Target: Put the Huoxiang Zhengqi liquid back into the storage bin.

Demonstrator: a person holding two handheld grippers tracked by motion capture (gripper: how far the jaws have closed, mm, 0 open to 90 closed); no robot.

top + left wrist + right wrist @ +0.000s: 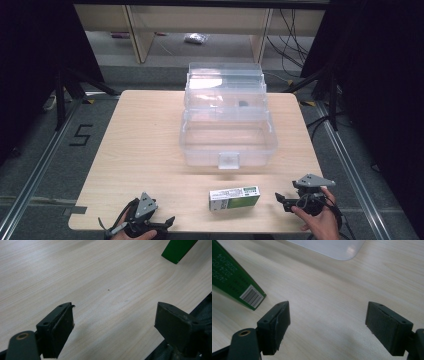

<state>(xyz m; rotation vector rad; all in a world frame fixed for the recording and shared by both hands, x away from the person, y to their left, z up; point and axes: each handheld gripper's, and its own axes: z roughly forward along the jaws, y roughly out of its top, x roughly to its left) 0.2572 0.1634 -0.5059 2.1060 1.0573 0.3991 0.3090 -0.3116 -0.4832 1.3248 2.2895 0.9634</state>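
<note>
Tools (281, 199) agape beside green box (234, 197).

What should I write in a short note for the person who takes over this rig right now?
Left gripper: open, empty, low at the near table edge.
Right gripper: open, empty, just right of the green and white box, not touching it.
The box lies flat on the table, near the front edge, between the grippers.
The clear plastic case stands open behind it; its lower tub looks empty.
Done: nothing gripped yet.
Left: probably pick up the box and put it into the case.
</note>
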